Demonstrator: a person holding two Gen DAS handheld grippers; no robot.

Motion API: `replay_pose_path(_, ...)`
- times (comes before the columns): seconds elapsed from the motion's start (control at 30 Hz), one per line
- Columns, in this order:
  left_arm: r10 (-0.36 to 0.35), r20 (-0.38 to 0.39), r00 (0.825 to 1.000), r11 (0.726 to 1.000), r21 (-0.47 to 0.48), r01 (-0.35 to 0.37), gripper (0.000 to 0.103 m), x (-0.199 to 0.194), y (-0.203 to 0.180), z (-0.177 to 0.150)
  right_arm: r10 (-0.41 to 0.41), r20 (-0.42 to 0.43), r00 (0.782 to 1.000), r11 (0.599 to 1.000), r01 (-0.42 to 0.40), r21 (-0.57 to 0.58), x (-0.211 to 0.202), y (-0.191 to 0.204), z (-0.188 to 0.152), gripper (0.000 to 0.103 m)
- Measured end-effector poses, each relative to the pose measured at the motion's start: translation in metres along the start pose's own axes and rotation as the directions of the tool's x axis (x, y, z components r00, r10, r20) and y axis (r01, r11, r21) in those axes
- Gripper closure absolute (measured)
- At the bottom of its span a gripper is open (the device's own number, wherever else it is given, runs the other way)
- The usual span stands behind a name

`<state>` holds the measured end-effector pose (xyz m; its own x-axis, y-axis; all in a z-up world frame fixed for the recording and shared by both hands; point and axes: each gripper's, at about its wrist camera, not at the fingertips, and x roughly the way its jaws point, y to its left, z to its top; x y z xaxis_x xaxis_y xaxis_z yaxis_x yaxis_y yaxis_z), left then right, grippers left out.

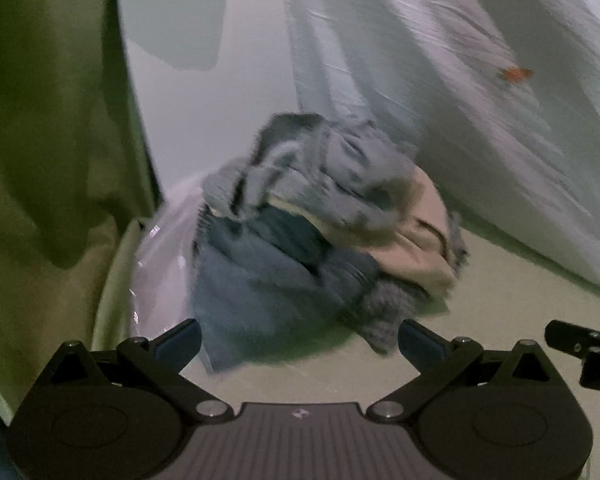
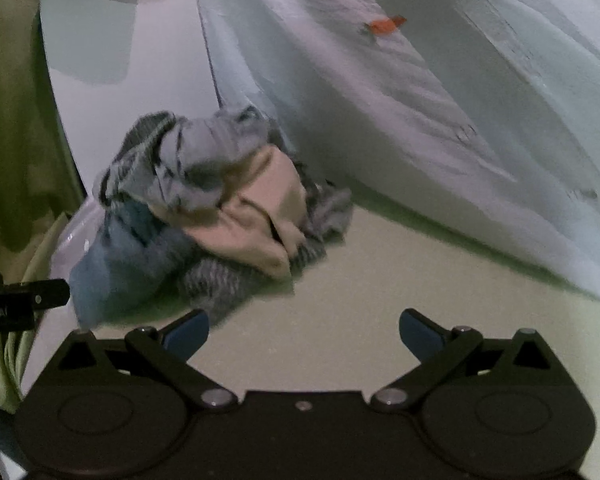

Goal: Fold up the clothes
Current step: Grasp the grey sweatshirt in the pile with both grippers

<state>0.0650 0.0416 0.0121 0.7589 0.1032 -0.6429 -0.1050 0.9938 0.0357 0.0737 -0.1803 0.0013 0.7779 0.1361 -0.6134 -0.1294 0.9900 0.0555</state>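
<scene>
Hovering low with the left gripper [image 1: 300, 340], fingers spread wide and nothing between them; aimed straight at the near edge of the clothes pile [image 1: 300, 232], probably to pick out a first garment. Held the right gripper [image 2: 304, 332] likewise parted and empty, just off to the right, over bare pale surface [image 2: 380, 280]. Found the pile lying unfolded on that surface, a little ahead of both tools and touched by neither. Judged the task barely begun.

Saw a blue garment [image 1: 252, 280] sagging toward the left gripper at the front, a grey knit piece [image 1: 384, 312] beside it, a tan garment [image 1: 416, 240] on the right flank and a grey striped one [image 1: 320, 152] heaped on top. Noted crinkled clear plastic [image 1: 160, 248] touching the pile's left side, likely to snag or drag along with a low grab.

Had open room in front and to the right for spreading a garment flat. Met limits elsewhere: green fabric [image 1: 40, 120] crowding the left, a white draped sheet [image 1: 460, 80] with a small orange tag [image 1: 516, 74] rising behind and along the right. Could not tell seams or collars through the blur.
</scene>
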Motion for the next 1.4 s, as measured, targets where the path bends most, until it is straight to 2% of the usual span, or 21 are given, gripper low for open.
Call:
replay_pose_path(0.2, 0.04, 0.028, 0.999, 0.999, -0.03, -0.039, 0.0, 0.038, 0.03, 0.051, 0.037, 0.061, 0.997, 0.999, -0.035, -0.04, 0.047, 0.032, 0.059, 0.002)
replay_pose_path(0.47, 0.063, 0.015, 0.998, 0.996, -0.06, -0.062, 0.001, 0.112, 0.059, 0.108, 0.085, 0.079, 0.993, 0.995, -0.082, -0.05, 0.114, 0.075, 0.111, 0.013)
replay_pose_path(0.6, 0.039, -0.002, 0.999, 0.996, -0.081, -0.039, 0.011, 0.147, 0.063, 0.125, 0.109, 0.053, 0.993, 0.993, -0.106, -0.058, 0.148, 0.092, 0.125, 0.019)
replay_pose_path(0.7, 0.001, -0.003, 1.0, 0.995, -0.097, -0.002, 0.024, 0.164, 0.066, 0.134, 0.116, 0.034, 0.993, 0.992, -0.114, -0.06, 0.17, 0.099, 0.132, 0.028)
replay_pose_path(0.73, -0.011, -0.003, 1.0, 0.995, -0.102, 0.011, 0.03, 0.17, 0.067, 0.137, 0.116, 0.025, 0.993, 0.991, -0.115, -0.066, 0.177, 0.101, 0.134, 0.037)
replay_pose_path(0.77, -0.028, -0.008, 1.0, 0.994, -0.105, 0.027, 0.038, 0.176, 0.066, 0.139, 0.118, 0.017, 0.993, 0.991, -0.117, -0.072, 0.183, 0.102, 0.136, 0.05)
replay_pose_path(0.8, -0.043, -0.016, 0.999, 0.993, -0.109, 0.041, 0.042, 0.181, 0.065, 0.14, 0.121, 0.008, 0.993, 0.99, -0.12, -0.076, 0.188, 0.102, 0.137, 0.057)
replay_pose_path(0.83, -0.058, -0.024, 0.998, 0.992, -0.112, 0.055, 0.05, 0.185, 0.065, 0.141, 0.128, -0.001, 0.992, 0.989, -0.128, -0.077, 0.192, 0.102, 0.138, 0.071)
replay_pose_path(0.87, -0.066, -0.032, 0.997, 0.99, -0.123, 0.062, 0.064, 0.188, 0.065, 0.141, 0.137, -0.005, 0.991, 0.988, -0.137, -0.075, 0.194, 0.101, 0.137, 0.09)
replay_pose_path(0.9, -0.074, -0.039, 0.997, 0.989, -0.134, 0.068, 0.075, 0.19, 0.065, 0.14, 0.141, 0.0, 0.99, 0.987, -0.141, -0.079, 0.193, 0.099, 0.137, 0.098)
replay_pose_path(0.93, -0.082, -0.047, 0.996, 0.987, -0.146, 0.074, 0.091, 0.192, 0.065, 0.14, 0.143, 0.008, 0.99, 0.986, -0.142, -0.086, 0.191, 0.097, 0.136, 0.101)
replay_pose_path(1.03, -0.076, -0.038, 0.996, 0.984, -0.165, 0.069, 0.098, 0.19, 0.064, 0.138, 0.154, 0.064, 0.986, 0.985, -0.147, -0.093, 0.173, 0.086, 0.134, 0.102)
replay_pose_path(1.13, -0.068, -0.007, 0.998, 0.982, -0.178, 0.066, 0.1, 0.174, 0.063, 0.136, 0.141, 0.131, 0.981, 0.988, -0.132, -0.078, 0.15, 0.069, 0.133, 0.102)
replay_pose_path(1.4, -0.09, 0.107, 0.99, 0.983, -0.148, 0.105, 0.101, 0.1, 0.034, 0.133, 0.093, 0.271, 0.958, 0.995, -0.1, 0.011, 0.077, 0.023, 0.124, 0.102)
